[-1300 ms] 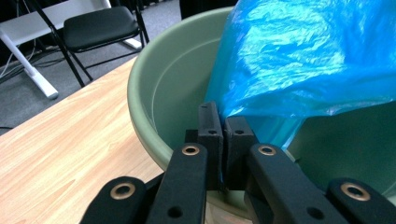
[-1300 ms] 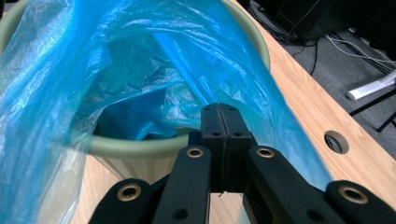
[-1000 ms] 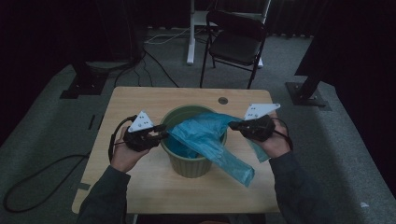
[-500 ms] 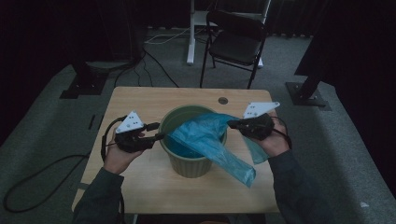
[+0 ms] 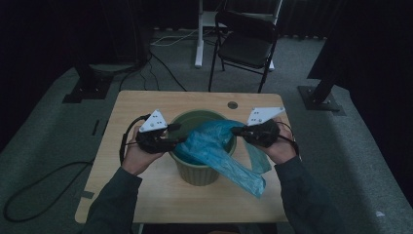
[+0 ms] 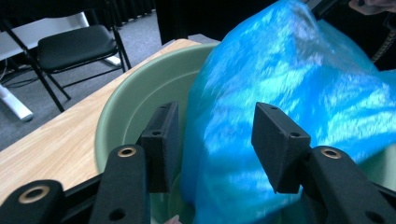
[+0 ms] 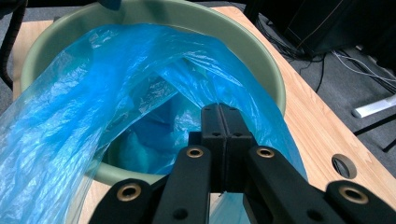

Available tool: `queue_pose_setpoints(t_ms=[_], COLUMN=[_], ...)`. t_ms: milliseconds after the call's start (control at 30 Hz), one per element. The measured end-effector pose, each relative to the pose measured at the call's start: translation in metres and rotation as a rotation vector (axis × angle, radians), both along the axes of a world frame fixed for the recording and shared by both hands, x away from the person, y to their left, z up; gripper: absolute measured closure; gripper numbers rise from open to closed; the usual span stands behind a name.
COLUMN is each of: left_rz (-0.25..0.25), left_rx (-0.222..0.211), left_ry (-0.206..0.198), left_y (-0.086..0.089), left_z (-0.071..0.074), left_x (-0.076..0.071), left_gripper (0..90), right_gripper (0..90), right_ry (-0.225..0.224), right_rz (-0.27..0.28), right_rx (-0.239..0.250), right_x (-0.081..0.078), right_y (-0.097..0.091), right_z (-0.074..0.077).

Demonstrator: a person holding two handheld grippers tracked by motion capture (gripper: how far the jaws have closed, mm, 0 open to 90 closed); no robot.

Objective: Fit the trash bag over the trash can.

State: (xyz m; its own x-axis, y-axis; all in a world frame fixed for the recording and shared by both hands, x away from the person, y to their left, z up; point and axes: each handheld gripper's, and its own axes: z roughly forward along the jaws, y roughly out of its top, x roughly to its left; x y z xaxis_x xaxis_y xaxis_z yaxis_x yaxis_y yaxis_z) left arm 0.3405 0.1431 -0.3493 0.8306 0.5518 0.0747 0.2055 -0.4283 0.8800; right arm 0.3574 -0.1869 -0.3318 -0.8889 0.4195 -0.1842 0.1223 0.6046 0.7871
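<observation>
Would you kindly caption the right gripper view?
Right gripper shut on blue bag at green bin rim.

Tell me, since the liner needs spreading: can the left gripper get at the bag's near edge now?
Probably yes. The left gripper has just been opening, and the blue bag bulges between its jaws over the green bin's rim, with nothing in between.

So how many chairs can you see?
1: a black folding chair on the floor beyond the far edge of the table. Others may hide in the dark.
</observation>
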Motion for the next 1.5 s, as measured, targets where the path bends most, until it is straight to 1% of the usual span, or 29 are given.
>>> queue_pose_setpoints(t_ms=[67,167,200,233,333,533,733,800,833,867,900,967,1033,1167,1200,1267,1300,1367,1400,1433,1500], left_rz=[-0.019,-0.027,-0.027,-0.038,-0.05,-0.07,-0.069,-0.063,-0.054,-0.049,-0.044,-0.038,-0.032,-0.019,-0.015,-0.013,-0.015,-0.021,-0.034,-0.047,-0.072], left_rx=[0.01,0.024,0.024,0.028,0.027,0.036,0.045,0.059,0.076,0.079,0.084,0.076,0.071,0.074,0.074,0.069,0.066,0.058,0.048,0.044,0.035], left_ry=[-0.003,0.002,0.002,0.001,0.001,-0.003,-0.002,-0.002,-0.01,-0.013,-0.018,-0.029,-0.03,-0.029,-0.026,-0.026,-0.025,-0.029,-0.024,-0.021,-0.021], left_y=[-0.009,-0.018,-0.018,-0.023,-0.029,-0.041,-0.048,-0.051,-0.052,-0.052,-0.053,-0.051,-0.049,-0.043,-0.043,-0.043,-0.043,-0.044,-0.046,-0.047,-0.049], left_z=[0.003,0.005,0.005,0.007,0.009,0.014,0.015,0.014,0.013,0.012,0.012,0.013,0.013,0.012,0.011,0.01,0.011,0.012,0.013,0.014,0.016], left_x=[0.002,0.003,0.003,0.004,0.005,0.005,0.007,0.008,0.008,0.007,0.007,0.006,0.005,0.006,0.006,0.006,0.006,0.006,0.005,0.005,0.005], left_gripper=[49.7,49.6,49.5,49.5,48.4,46.0,46.2,48.1,51.4,57.7,62.2,73.8,81.4,89.1,89.5,89.4,87.7,78.9,74.3,66.9,59.6], right_gripper=[90.0,90.0,90.0,90.0,90.0,90.0,90.0,90.0,90.0,90.0,90.0,90.0,90.0,90.0,90.0,90.0,90.0,90.0,90.0,90.0,90.0], right_ry=[0.0,-0.005,-0.005,-0.003,-0.006,-0.006,-0.011,-0.012,-0.011,-0.012,-0.012,-0.011,-0.011,-0.004,-0.002,-0.001,-0.002,-0.002,-0.003,-0.005,-0.005], right_rz=[0.009,0.019,0.019,0.021,0.039,0.052,0.066,0.068,0.07,0.07,0.071,0.076,0.076,0.068,0.067,0.068,0.069,0.069,0.07,0.075,0.076], right_rx=[-0.001,-0.005,-0.005,-0.006,-0.015,-0.024,-0.023,-0.023,-0.022,-0.023,-0.023,-0.027,-0.033,-0.036,-0.036,-0.035,-0.035,-0.035,-0.036,-0.037,-0.037], right_x=[0.0,0.0,0.0,-0.001,-0.001,-0.003,-0.004,-0.005,-0.005,-0.006,-0.006,-0.006,-0.007,-0.007,-0.007,-0.007,-0.007,-0.007,-0.007,-0.007,-0.008], right_y=[0.004,0.008,0.008,0.01,0.016,0.023,0.026,0.027,0.027,0.027,0.027,0.027,0.026,0.022,0.021,0.02,0.02,0.021,0.022,0.023,0.024], right_z=[0.0,0.001,0.001,0.001,0.002,0.002,0.004,0.004,0.005,0.005,0.005,0.005,0.003,0.0,0.0,0.0,0.0,0.001,0.001,0.002,0.002])
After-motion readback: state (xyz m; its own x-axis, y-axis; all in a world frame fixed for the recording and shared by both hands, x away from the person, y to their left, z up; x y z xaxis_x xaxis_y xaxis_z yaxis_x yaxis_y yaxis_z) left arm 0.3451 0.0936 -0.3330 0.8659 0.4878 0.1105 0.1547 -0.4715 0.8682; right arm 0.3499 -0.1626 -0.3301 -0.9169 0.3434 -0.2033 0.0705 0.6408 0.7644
